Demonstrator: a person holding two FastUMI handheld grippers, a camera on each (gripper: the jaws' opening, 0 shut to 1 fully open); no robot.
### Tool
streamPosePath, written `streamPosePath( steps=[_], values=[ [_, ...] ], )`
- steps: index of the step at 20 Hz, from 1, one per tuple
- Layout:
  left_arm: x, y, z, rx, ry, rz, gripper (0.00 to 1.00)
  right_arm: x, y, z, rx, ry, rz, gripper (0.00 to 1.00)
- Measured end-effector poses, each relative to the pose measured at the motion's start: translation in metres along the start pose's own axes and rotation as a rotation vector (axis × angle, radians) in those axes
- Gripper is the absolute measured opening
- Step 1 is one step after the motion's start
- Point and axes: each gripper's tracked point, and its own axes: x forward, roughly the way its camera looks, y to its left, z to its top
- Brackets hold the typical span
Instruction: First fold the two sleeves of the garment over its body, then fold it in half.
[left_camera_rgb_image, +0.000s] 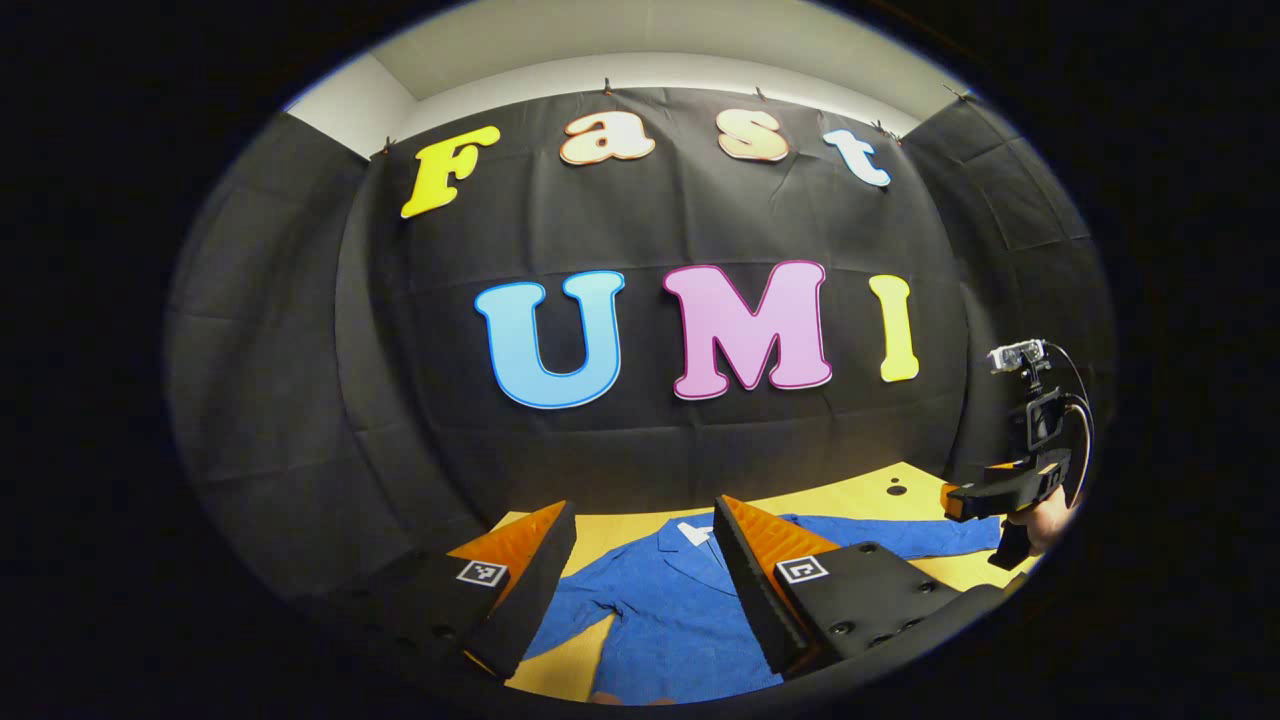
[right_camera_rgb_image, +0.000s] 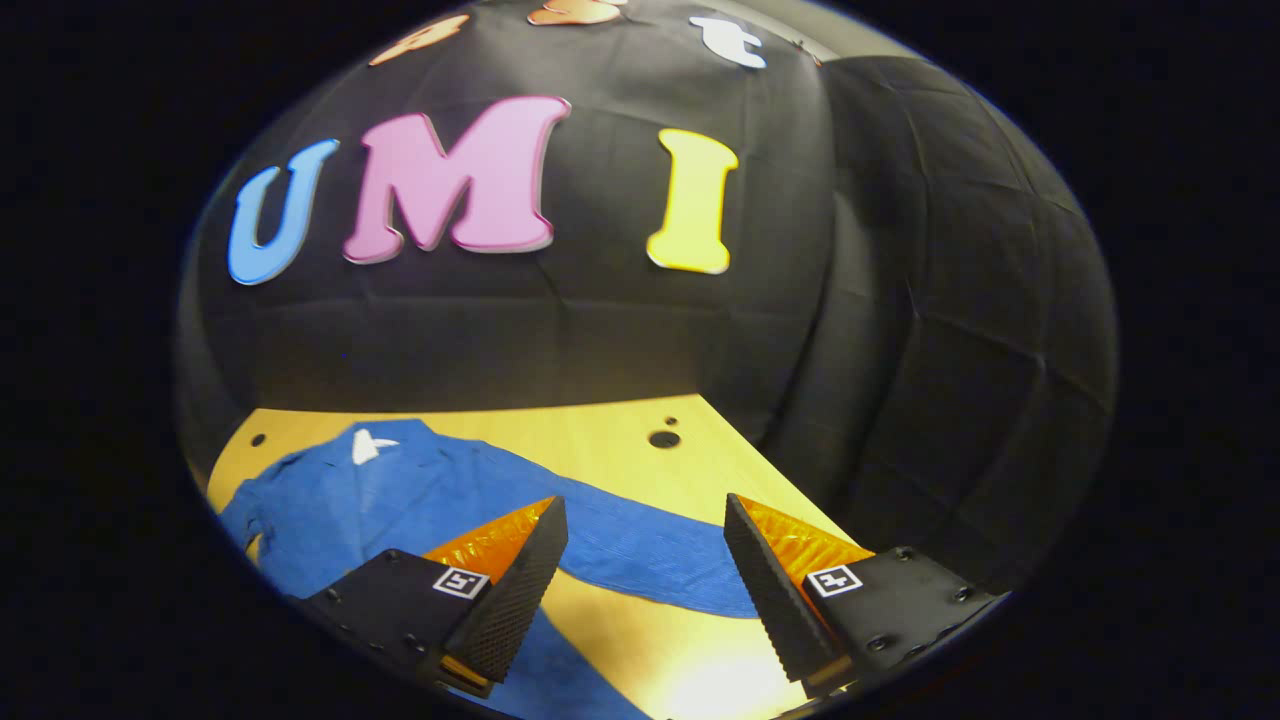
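Under me I have the yellow wooden tabletop (right_camera_rgb_image: 600, 430), which runs back to the black cloth wall; two small dark round holes (right_camera_rgb_image: 663, 439) sit in it near its far edge, one on each side. Most of its middle is taken by the blue long-sleeved garment (left_camera_rgb_image: 660, 600), lying flat and spread out with its collar and a small white neck label (right_camera_rgb_image: 366, 446) towards the wall. Both sleeves lie out to the sides, not yet folded over the body.

In the right gripper view, one blue sleeve (right_camera_rgb_image: 640, 555) stretches from the body across the bare wood and passes between my right gripper (right_camera_rgb_image: 645, 520)'s fingers. Those fingers stand wide apart and hold nothing; I cannot tell whether their tips touch the cloth or hang just above it. Beyond the sleeve's far end I see bare yellow wood out to the table's right-hand edge and back to the wall, and more bare wood on the near side of the sleeve.

In the left gripper view, my left gripper (left_camera_rgb_image: 645, 525) is also spread wide, with nothing pinched, and it looks down over the garment's chest, the collar showing in the gap between its fingers. The other sleeve (left_camera_rgb_image: 570, 610) angles off beside the left finger (left_camera_rgb_image: 525, 590), with a wedge of bare wood between sleeve and body. Far to the side, a hand (left_camera_rgb_image: 1045, 525) holds the right gripper low over the far sleeve's end.
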Motion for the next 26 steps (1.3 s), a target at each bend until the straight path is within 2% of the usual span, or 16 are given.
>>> streamPosePath(
  steps=[1, 4, 6, 7, 9, 14, 18, 19, 20, 24, 26],
  values=[
    [0.004, -0.007, -0.004, 0.003, 0.010, -0.006, 0.80, 0.016, -0.016, -0.013, 0.012, 0.044, -0.039, 0.99],
    [0.016, -0.029, -0.016, 0.002, 0.052, -0.033, 0.80, 0.045, -0.070, -0.058, 0.038, 0.220, -0.156, 1.00],
    [0.024, -0.044, -0.024, -0.027, 0.092, -0.051, 0.80, 0.059, -0.096, -0.086, 0.061, 0.297, -0.206, 1.00],
    [0.026, -0.052, -0.026, -0.045, 0.107, -0.061, 0.80, 0.066, -0.110, -0.096, 0.065, 0.333, -0.224, 0.97],
    [0.032, -0.066, -0.030, -0.041, 0.134, -0.080, 0.80, 0.077, -0.133, -0.117, 0.075, 0.392, -0.265, 1.00],
    [0.044, -0.091, -0.024, 0.019, 0.131, -0.128, 0.80, 0.085, -0.146, -0.149, 0.247, 0.524, -0.284, 0.99],
    [0.046, -0.109, -0.009, 0.038, 0.079, -0.155, 0.80, 0.086, -0.146, -0.153, 0.326, 0.530, -0.267, 1.00],
    [0.045, -0.113, -0.008, 0.044, 0.072, -0.161, 0.80, 0.090, -0.147, -0.152, 0.333, 0.524, -0.267, 0.95],
    [0.045, -0.116, -0.007, 0.043, 0.069, -0.166, 0.80, 0.091, -0.143, -0.150, 0.335, 0.532, -0.256, 0.97],
    [0.038, -0.115, -0.012, 0.019, 0.079, -0.158, 0.81, 0.097, -0.128, -0.146, 0.347, 0.544, -0.205, 0.39],
    [0.034, -0.110, -0.012, 0.015, 0.082, -0.145, 0.81, 0.102, -0.124, -0.149, 0.346, 0.568, -0.210, 0.10]
  ],
)
